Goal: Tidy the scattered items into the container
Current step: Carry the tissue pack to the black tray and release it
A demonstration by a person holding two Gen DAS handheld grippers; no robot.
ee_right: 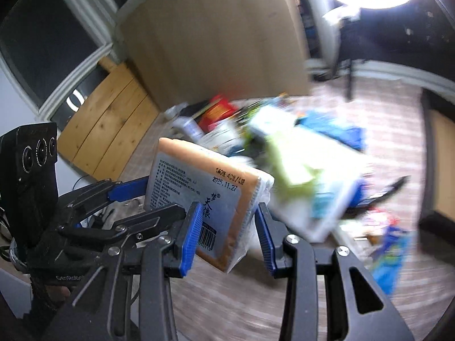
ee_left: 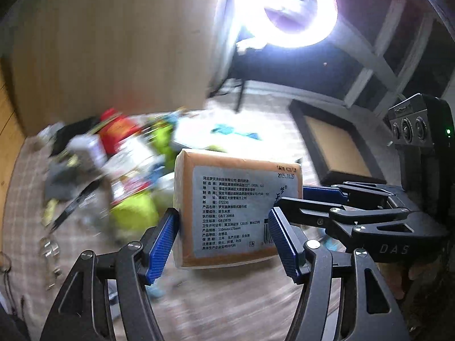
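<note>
Tissue pack [ee_left: 236, 207], orange wrap with a grey printed label, is up in the air above the checked cloth [ee_left: 25, 187], held between both grippers. Label faces the left wrist camera; date print 2025.11.27 sits at its top right corner.

Left gripper [ee_left: 221, 241]: blue ribbed pads [ee_left: 159, 247] on either side of the pack's lower part. Left pad is touching the pack's left edge; right pad overlaps the label's lower right corner. Jaws look clamped on the pack.

Right gripper [ee_right: 229, 236]: seen from its own camera, the pack [ee_right: 204, 193] stands tilted, upper end leaning left, with its clear-film end seal between the blue pads [ee_right: 190, 236]. Left pad presses on the barcode area; right pad sits just beside the film edge, contact there cannot be told. Jaws are closed down around the pack's end.

Each gripper shows in the other's view: right one enters from the right in the left wrist view [ee_left: 369, 216], left one from the left in the right wrist view [ee_right: 108, 199], each with a black camera block behind.

Behind the pack, blurred clutter pile [ee_left: 119, 170]: red, lime-green, white and blue packets, nothing readable. Black-framed tray with tan bottom [ee_left: 338, 147] lies on the cloth well to the right. Tall brown panel [ee_left: 113, 42] behind the pile; ring light [ee_left: 298, 8] glaring overhead.
</note>
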